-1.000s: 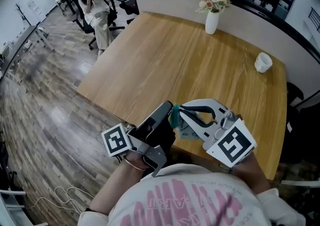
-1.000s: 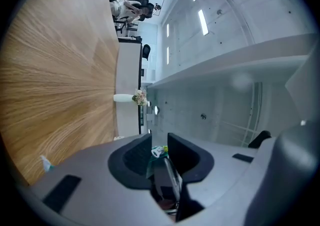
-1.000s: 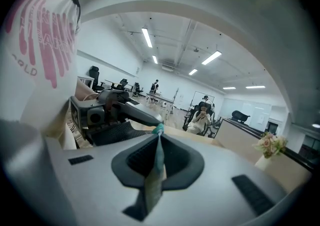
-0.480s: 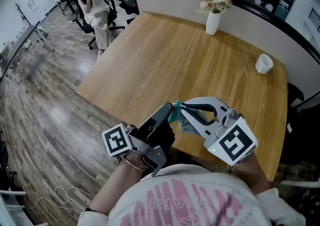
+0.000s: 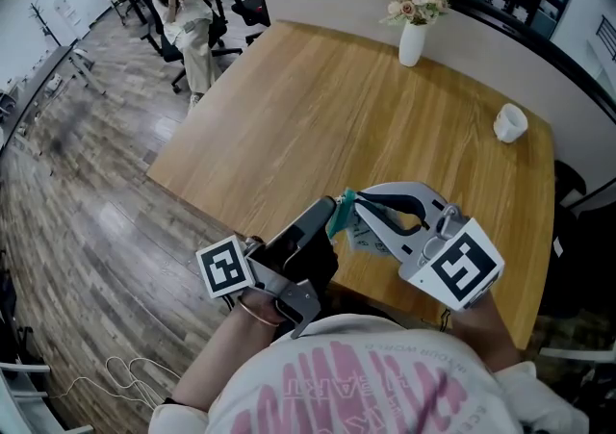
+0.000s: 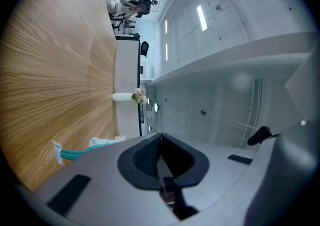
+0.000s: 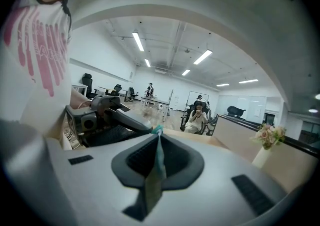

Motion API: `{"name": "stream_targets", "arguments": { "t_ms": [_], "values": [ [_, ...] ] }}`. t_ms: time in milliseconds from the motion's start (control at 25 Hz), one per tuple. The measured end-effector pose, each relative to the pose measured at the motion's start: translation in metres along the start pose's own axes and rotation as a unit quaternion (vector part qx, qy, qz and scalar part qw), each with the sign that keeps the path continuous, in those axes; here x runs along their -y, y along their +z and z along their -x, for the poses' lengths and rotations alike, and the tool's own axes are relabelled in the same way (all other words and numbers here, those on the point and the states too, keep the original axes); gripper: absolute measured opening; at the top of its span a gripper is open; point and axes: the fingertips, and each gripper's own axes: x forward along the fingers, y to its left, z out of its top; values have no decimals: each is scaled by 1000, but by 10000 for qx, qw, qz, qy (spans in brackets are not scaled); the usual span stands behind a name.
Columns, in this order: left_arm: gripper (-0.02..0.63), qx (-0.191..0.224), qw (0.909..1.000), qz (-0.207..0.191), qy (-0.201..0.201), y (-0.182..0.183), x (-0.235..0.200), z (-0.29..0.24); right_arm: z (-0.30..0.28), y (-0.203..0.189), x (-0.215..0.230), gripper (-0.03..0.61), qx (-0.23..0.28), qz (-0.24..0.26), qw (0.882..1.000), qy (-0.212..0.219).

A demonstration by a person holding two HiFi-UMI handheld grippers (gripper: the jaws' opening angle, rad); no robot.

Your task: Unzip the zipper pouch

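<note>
Right gripper point(image 7: 159, 142) is clamping the pouch point(image 5: 367, 239) edge-on above the table's point(image 5: 318, 114) near edge; left gripper point(image 5: 329, 209), jaws pressed together, is meeting its teal zipper point(image 5: 339, 217).

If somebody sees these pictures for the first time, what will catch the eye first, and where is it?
First come the two grippers, tip to tip over the near edge of the wooden table. The right gripper is shut on a teal-edged pouch, and the left gripper, jaws together, sits at the pouch's teal end. Next, a white vase of flowers stands at the table's far edge, with a white cup near the right edge.
</note>
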Motion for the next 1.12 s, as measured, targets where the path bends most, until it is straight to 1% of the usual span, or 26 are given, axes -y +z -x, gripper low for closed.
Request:
{"name": "stream_targets", "arguments": {
  "t_ms": [120, 280, 360, 480, 600, 720, 840, 1120],
  "values": [
    [2, -25, 10000, -12, -14, 0, 2, 1, 1, 2, -1, 6, 33, -25, 10000, -19],
    [2, -53, 10000, -18, 65, -2, 0, 0, 4, 4, 3, 6, 179, -193, 9996, -100],
    [2, -76, 10000, -47, 37, -5, 1, -1, 7, 6, 6, 6, 227, -254, 9993, -129],
    [2, -80, 9999, -95, -2, -6, 4, -1, 9, 7, 7, 6, 242, -226, 9993, -176],
    [2, -96, 9997, -203, -1, -8, 4, -3, 11, 8, 8, 6, 280, -239, 9990, -239],
    [2, -147, 9991, -396, 76, -10, 4, -4, 15, 8, 12, 6, 335, -413, 9981, -319],
    [2, -201, 9985, -502, 66, -12, 6, -4, 17, 7, 14, 6, 280, -496, 9977, -359],
    [2, -228, 9982, -544, 134, -16, 5, -1, 22, 11, 19, 6, 368, -656, 9957, -534]
  ]
}}
